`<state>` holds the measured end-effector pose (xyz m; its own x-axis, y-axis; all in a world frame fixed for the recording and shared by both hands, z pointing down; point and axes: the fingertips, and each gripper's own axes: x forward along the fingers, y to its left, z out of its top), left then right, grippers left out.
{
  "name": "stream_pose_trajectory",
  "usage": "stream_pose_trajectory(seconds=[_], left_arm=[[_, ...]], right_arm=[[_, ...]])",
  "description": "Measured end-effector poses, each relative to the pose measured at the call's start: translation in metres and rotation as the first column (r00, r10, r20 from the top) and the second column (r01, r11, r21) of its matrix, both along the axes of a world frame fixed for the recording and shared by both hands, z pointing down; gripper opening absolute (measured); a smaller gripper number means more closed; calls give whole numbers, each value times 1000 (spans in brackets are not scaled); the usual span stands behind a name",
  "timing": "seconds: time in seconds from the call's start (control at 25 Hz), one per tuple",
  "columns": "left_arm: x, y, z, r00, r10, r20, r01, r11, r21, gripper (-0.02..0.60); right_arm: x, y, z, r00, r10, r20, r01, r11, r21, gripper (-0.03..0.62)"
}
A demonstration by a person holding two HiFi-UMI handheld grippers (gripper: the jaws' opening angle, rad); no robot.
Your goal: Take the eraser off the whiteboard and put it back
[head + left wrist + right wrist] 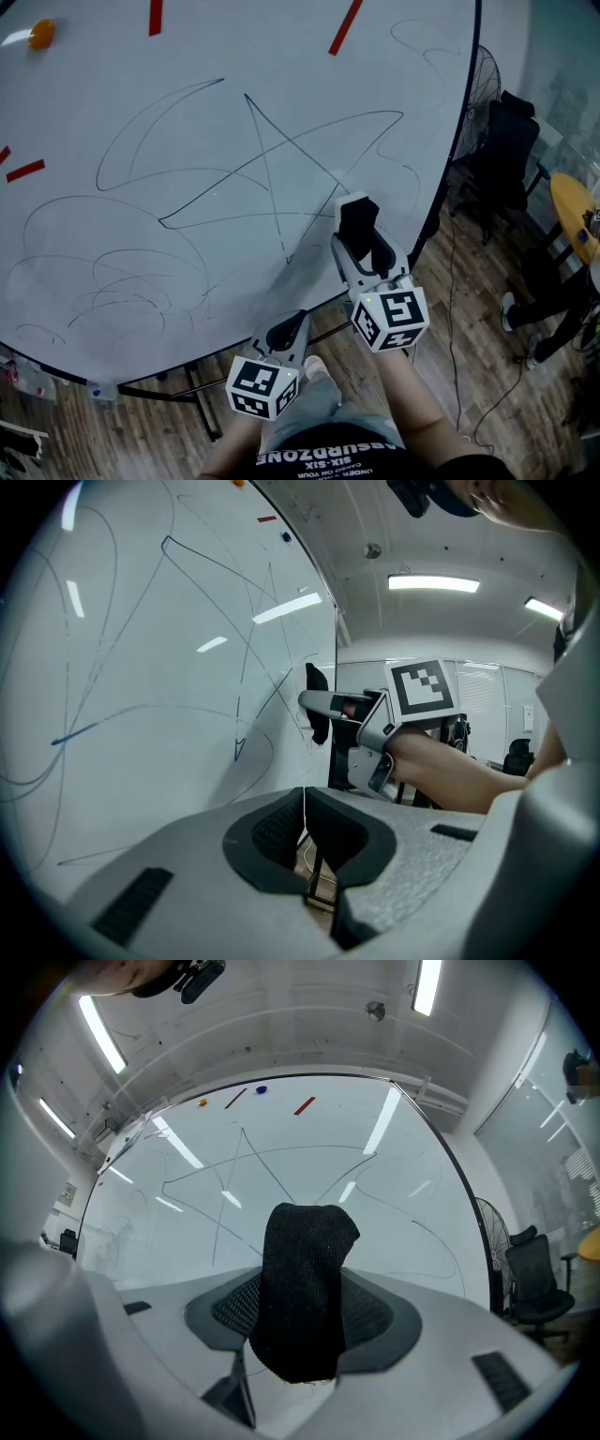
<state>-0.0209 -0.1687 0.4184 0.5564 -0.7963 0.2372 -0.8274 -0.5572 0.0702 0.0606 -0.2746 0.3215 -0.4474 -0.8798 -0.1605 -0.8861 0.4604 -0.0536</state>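
Jaws pressed together with nothing between them on my left gripper point(305, 829), which sits low by the bottom edge of the large white whiteboard point(187, 244) scribbled with thin pen lines. To its right, my right gripper point(302, 1321) clamps the black felt eraser point(305, 1279) upright, close against the board; whether they touch I cannot tell

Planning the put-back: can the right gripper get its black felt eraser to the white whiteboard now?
Probably yes: the right gripper holds the black felt eraser close to the white whiteboard, with nothing visible between them.
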Motion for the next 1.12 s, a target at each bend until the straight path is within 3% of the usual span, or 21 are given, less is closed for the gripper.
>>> stream_pose_trajectory(seconds=[1.12], left_arm=[[7, -1, -3, 1000, 12, -7, -12, 1000, 13, 11]], right_arm=[[12, 53, 2, 999, -43, 6, 43, 999, 6, 241]])
